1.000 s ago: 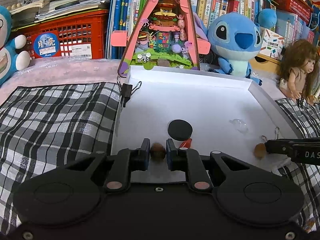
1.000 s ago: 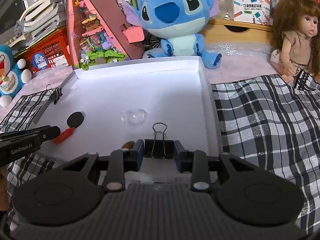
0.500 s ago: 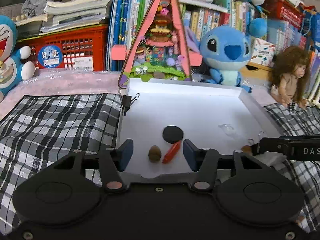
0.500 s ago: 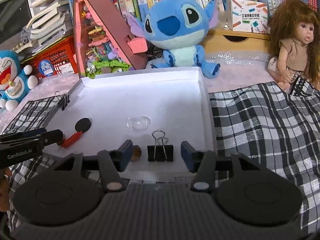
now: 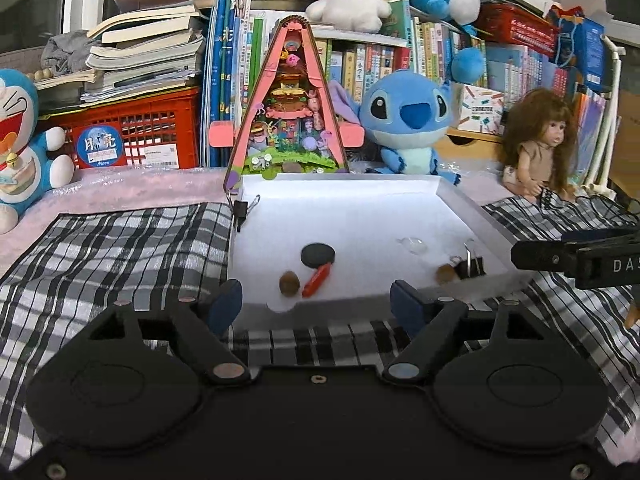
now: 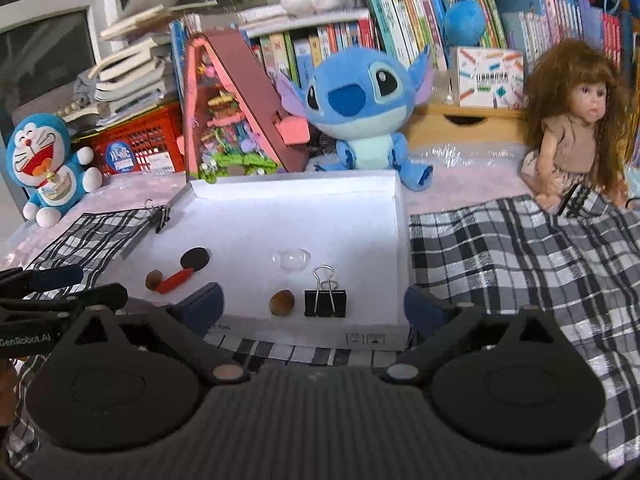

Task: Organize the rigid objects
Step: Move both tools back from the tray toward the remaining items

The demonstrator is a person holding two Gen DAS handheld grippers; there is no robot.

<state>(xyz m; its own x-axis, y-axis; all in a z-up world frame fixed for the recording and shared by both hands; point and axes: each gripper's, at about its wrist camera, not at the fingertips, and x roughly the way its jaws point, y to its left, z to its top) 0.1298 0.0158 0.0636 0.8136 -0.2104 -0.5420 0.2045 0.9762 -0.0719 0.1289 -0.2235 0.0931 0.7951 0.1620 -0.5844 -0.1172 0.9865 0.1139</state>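
Checked cloth [image 5: 120, 248] carries the white tray [image 6: 396, 240]; both grippers [image 5: 316, 300] [image 6: 312, 304] just opened wide, empty, bases cropped.

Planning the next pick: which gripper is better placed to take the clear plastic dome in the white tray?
Right, probably. The right gripper faces the clear plastic dome almost straight ahead; both grippers are open and empty.
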